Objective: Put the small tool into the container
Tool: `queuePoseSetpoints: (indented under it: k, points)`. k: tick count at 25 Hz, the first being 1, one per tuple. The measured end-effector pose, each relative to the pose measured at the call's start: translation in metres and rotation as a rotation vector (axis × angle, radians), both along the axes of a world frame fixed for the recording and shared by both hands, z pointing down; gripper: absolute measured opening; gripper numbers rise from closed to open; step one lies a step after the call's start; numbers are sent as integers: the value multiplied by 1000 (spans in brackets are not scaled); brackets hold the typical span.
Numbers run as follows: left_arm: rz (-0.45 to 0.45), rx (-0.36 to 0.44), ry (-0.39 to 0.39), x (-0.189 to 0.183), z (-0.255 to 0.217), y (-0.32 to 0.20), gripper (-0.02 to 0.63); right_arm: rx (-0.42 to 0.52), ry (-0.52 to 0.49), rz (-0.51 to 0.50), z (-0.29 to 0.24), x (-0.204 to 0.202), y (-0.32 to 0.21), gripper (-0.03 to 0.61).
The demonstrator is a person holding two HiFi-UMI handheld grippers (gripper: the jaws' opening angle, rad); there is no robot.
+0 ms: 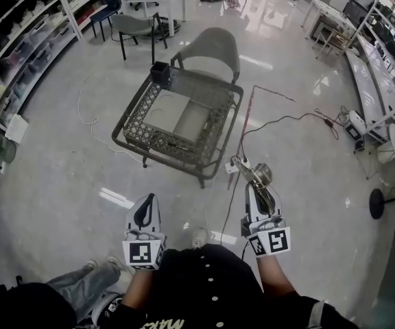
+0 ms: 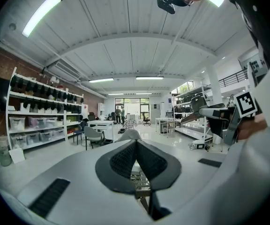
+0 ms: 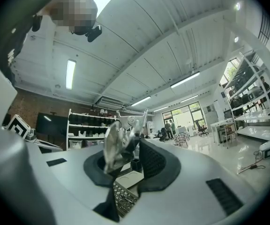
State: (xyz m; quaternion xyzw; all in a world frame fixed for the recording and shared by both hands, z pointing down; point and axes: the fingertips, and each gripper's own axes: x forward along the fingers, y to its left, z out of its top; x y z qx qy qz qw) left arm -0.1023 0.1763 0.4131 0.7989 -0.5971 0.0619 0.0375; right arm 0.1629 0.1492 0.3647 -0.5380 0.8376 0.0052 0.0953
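**Key relation.** R gripper (image 1: 258,192) is clamped on the small tool (image 1: 251,173), a shiny metal item, w/ the jaws part-way closed around it. The tool's long axis runs approx. in line w/ the jaws, and its tip projects fwd toward the table (image 1: 214,162). The tool hangs just off the table's near right corner, above the floor.

**Target.** Container (image 1: 160,72), a black open-top cup, stands on the table's far left corner, diagonally across the top from the tool. The likely path is fwd and left over the table.

**Other hand.** L gripper (image 1: 146,208) is off the table's near edge, jaws together, nothing between them. It is approx. as far from the container as R.

**Obstacles.**
- Pale flat tray (image 1: 177,115) lies low at the table's ctr, prob. no hindrance.
- Chair (image 1: 211,50) stands just behind the table's far side, near the container.
- Cables (image 1: 280,120) lie on the floor right of the table.
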Motion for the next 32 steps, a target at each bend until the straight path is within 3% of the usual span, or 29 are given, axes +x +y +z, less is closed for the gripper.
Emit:
queuePoseSetpoints:
  k: [12, 27, 32]
  points:
    - [6, 0, 1, 14, -1, 13, 25, -8, 8, -17, 1, 5, 11, 92]
    - [26, 15, 5, -2, 8, -43, 25, -3, 17, -16, 9, -16, -41, 92]
    - [21, 8, 6, 10, 16, -60, 25, -9, 21, -18, 16, -3, -59, 92]
